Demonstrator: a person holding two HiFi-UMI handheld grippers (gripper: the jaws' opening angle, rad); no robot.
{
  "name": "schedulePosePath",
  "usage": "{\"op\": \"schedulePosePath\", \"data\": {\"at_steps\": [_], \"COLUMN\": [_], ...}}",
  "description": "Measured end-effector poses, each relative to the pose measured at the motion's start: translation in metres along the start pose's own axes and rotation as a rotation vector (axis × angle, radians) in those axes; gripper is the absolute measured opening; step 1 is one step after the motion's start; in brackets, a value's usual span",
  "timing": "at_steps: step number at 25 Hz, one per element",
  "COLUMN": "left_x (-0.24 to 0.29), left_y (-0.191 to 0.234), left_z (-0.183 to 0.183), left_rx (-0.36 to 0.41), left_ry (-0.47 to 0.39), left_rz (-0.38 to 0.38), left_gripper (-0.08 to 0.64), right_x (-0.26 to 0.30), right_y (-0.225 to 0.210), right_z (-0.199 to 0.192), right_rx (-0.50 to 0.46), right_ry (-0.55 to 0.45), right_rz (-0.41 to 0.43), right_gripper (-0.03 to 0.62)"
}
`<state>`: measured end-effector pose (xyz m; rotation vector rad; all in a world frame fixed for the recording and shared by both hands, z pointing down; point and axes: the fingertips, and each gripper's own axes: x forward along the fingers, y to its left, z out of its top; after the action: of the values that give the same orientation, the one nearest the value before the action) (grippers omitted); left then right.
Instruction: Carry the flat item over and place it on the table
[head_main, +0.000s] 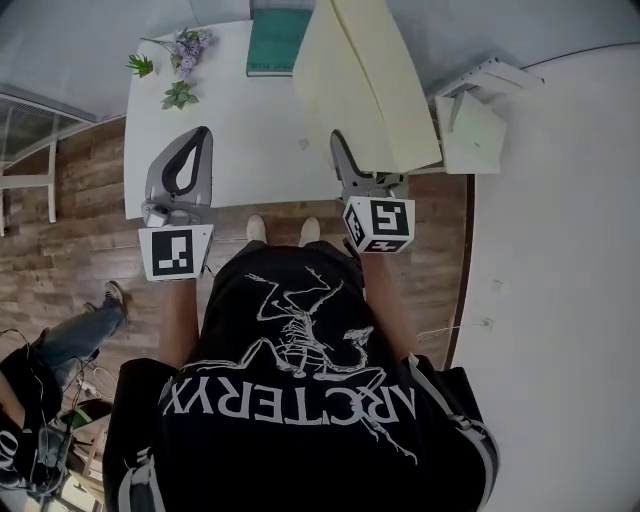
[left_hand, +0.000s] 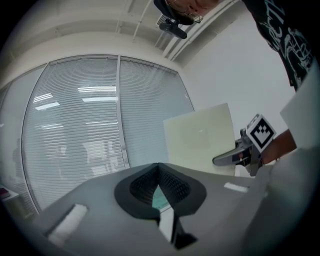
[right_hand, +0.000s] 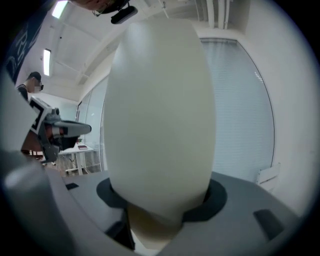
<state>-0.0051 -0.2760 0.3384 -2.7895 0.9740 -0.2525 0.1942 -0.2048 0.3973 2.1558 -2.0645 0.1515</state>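
Note:
The flat item is a pale yellow board (head_main: 365, 80). It is held up on edge, tilted over the right part of the white table (head_main: 240, 130). My right gripper (head_main: 338, 150) is shut on the board's near edge, and in the right gripper view the board (right_hand: 160, 110) rises from between the jaws and fills the middle. My left gripper (head_main: 203, 135) hovers over the table's near left edge; its fingers meet at the tips with nothing between them. The left gripper view shows the board (left_hand: 200, 140) and the right gripper (left_hand: 235, 157) off to its right.
A teal book (head_main: 277, 40) lies at the table's far edge, with small plant sprigs (head_main: 178, 60) at the far left corner. A white folded stand (head_main: 480, 110) stands right of the table by a white wall. Another person's leg (head_main: 80, 330) is on the wooden floor at left.

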Motion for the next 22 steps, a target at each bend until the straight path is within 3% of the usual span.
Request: {"op": "schedulePosePath", "data": {"at_steps": [5,10,22], "left_x": [0.001,-0.005,-0.01], "left_y": [-0.006,0.003,-0.004], "left_z": [0.001,-0.008,-0.011], "left_rx": [0.008,0.018,0.027], "left_ry": [0.023,0.073,0.104], "left_rz": [0.032,0.075,0.083], "left_gripper": [0.009,0.009,0.009], "right_x": [0.025,0.045,0.068], "right_y": [-0.017,-0.022,-0.025], "right_z": [-0.08,-0.133,-0.162], "right_rx": [0.023,0.019,-0.026], "right_ry": [0.112,0.179,0.129], "right_rz": [-0.022,-0.017,-0.012], "right_gripper": [0.267,0.267,0.276]}}
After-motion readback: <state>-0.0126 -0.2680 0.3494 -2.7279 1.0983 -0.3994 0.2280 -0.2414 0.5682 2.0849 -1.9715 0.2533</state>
